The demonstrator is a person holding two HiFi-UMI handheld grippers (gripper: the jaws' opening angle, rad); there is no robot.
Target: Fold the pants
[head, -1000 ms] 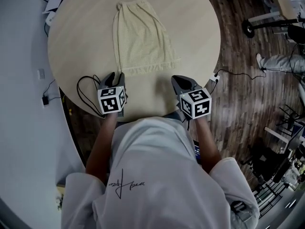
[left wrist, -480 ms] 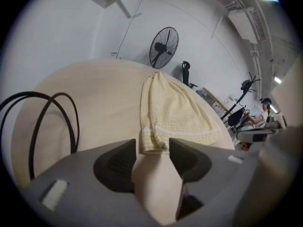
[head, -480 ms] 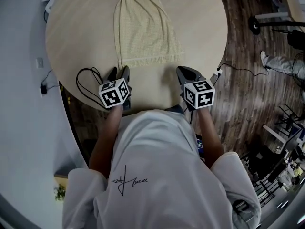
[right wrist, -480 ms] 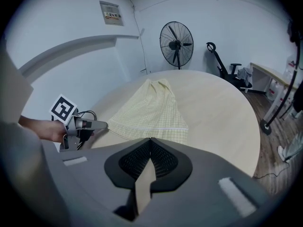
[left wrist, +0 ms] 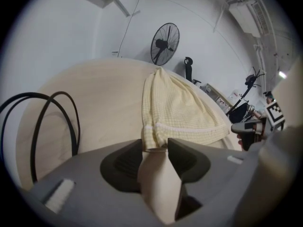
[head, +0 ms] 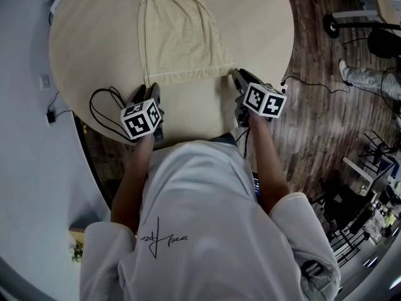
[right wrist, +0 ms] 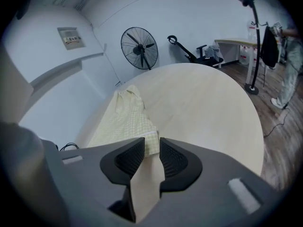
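Pale yellow checked pants (head: 178, 36), folded lengthwise, lie flat on the round wooden table (head: 257, 17), hem towards me. My left gripper (head: 150, 91) is at the hem's left corner. In the left gripper view the pants (left wrist: 177, 108) reach the left gripper (left wrist: 155, 148), whose jaws stand apart and have just been closing a little, with the corner in the gap at their tips and unpressed. My right gripper (head: 237, 75) is at the hem's right corner. Its jaws have just been opening and are narrowly apart. In the right gripper view the pants (right wrist: 125, 119) end just past the right gripper (right wrist: 151, 148), with nothing between its pads.
A black cable loop (head: 100, 108) hangs over the table's near left edge beside my left gripper. Wooden floor lies to the right, with a person's legs (head: 369, 80) and stands. A standing fan (right wrist: 138, 41) is behind the table by the white wall.
Both grippers have moved forward and down to the hem corners. The right one travelled further and rolled, its marker cube now tilted. The pants have not moved.
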